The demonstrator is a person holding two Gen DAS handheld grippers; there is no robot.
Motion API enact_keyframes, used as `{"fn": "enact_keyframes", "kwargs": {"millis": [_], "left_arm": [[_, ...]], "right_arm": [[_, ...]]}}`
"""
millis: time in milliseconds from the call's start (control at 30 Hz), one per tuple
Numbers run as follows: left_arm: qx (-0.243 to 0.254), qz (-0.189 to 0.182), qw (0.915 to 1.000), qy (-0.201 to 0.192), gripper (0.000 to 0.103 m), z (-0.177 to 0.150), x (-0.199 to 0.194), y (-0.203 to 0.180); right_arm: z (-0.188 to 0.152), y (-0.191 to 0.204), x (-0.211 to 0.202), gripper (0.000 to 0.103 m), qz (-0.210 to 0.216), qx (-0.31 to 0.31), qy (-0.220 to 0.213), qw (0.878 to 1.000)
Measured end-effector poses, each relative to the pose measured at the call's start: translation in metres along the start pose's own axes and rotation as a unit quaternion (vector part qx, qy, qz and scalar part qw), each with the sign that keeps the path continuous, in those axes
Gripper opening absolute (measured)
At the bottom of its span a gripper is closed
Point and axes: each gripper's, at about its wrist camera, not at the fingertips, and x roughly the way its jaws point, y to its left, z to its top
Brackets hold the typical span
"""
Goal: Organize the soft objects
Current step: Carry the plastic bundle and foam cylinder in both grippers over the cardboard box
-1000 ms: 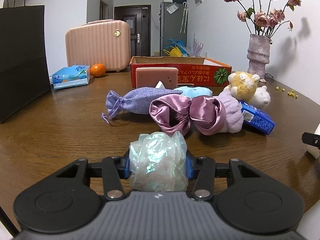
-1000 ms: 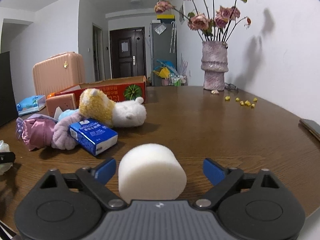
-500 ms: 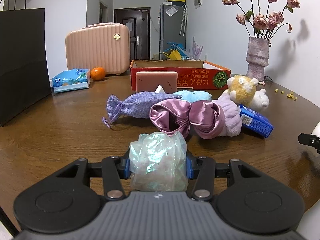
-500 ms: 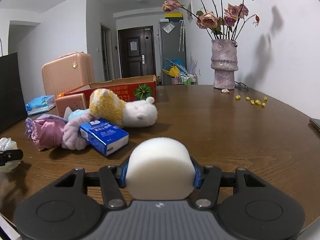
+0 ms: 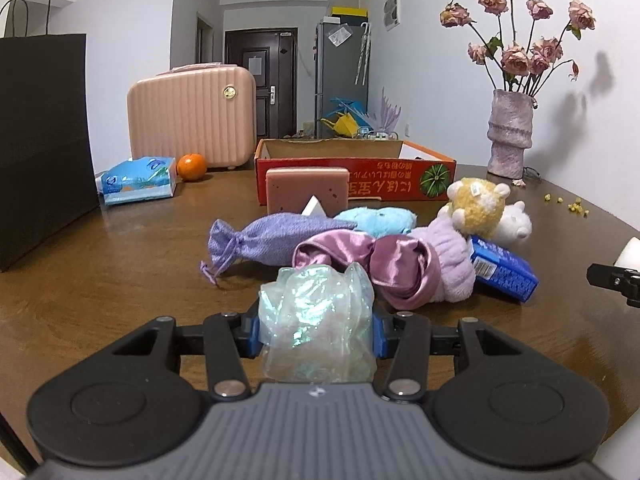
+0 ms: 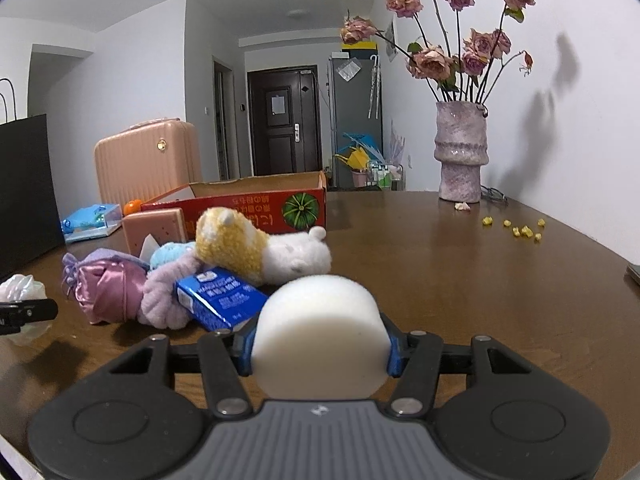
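Left gripper (image 5: 316,334): fingers clamped on iridescent scrunchie (image 5: 316,324), lower centre. Right gripper (image 6: 320,346): fingers clamped on white sponge (image 6: 320,332), lower centre, above tabletop (image 6: 460,280).

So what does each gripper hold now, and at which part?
The left gripper pinches the crumpled iridescent film at its two sides. The right gripper squeezes the white sponge cylinder across its curved sides.

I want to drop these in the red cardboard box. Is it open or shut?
Open. The red cardboard box has no lid on top; its brown inner walls show. What lies inside, I cannot tell.
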Motion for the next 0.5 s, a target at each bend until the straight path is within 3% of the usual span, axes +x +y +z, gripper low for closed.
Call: {"fn": "enact_keyframes", "kwargs": {"millis": [500], "left_arm": [[0.008,-0.007,0.9998,-0.016,0.049,0.029,0.012,-0.004]], "right_arm": [[0.033,0.012,0.021,0.056,0.016,-0.014,-0.015,1.000]]}}
